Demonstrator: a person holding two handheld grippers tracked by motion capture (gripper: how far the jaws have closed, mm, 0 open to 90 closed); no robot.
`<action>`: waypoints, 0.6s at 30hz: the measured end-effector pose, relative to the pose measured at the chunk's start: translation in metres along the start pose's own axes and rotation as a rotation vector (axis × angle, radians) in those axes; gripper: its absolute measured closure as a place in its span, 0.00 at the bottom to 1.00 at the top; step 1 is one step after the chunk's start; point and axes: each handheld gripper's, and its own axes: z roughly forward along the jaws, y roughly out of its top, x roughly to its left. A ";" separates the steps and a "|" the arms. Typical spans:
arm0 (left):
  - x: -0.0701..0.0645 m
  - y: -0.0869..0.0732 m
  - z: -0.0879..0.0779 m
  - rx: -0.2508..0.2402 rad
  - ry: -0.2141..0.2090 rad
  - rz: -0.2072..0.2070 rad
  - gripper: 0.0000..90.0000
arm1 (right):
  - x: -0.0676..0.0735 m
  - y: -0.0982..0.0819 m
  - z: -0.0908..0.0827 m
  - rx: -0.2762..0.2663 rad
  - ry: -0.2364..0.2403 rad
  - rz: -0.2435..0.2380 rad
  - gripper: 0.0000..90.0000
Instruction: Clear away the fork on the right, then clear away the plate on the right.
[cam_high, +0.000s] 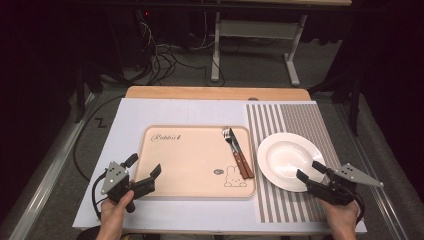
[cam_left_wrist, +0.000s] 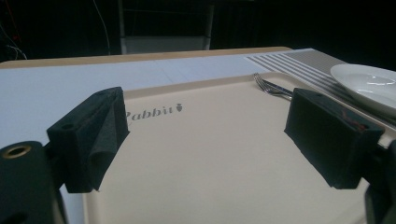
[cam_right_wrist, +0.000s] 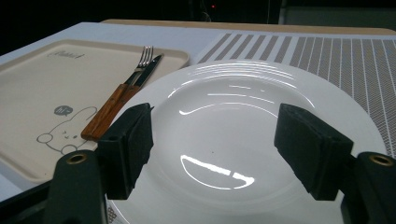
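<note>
On the table (cam_high: 190, 112), a beige tray (cam_high: 190, 160) lies at centre on a white sheet, and a white plate (cam_high: 287, 157) sits just to its right on a striped mat (cam_high: 300, 120). My right gripper (cam_high: 311, 170) hangs at the plate's near edge, jaws spread wide with nothing pressed between them; in the right gripper view the plate (cam_right_wrist: 243, 121) lies past and below both jaws, its bowl bare and glossy. I cannot tell whether either jaw touches the rim. My left gripper (cam_high: 143, 166) stands at the tray's near left corner, jaws likewise well apart and holding nothing; in the left gripper view the tray (cam_left_wrist: 210, 154) spreads flat between them. A fork (cam_high: 229, 137) and a knife (cam_high: 236, 150), both with brown wooden handles, lie side by side, touching, along the tray's right edge, heads pointing away from me. A rabbit drawing (cam_high: 235, 177) marks the tray's near right corner, and a printed word (cam_high: 167, 137) its far left. Fork and knife lie well apart from both grippers. My hands grip both tools from the table's near edge.
</note>
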 end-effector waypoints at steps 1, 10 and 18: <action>0.000 0.000 0.000 -0.001 -0.001 -0.001 0.15 | 0.000 -0.001 0.000 0.000 0.000 0.004 0.33; -0.001 0.000 0.001 0.004 0.003 0.004 0.16 | -0.004 -0.002 -0.003 0.006 -0.019 0.014 0.31; 0.000 -0.001 0.001 0.007 0.008 0.007 0.16 | -0.012 0.001 -0.003 0.025 -0.041 0.054 0.32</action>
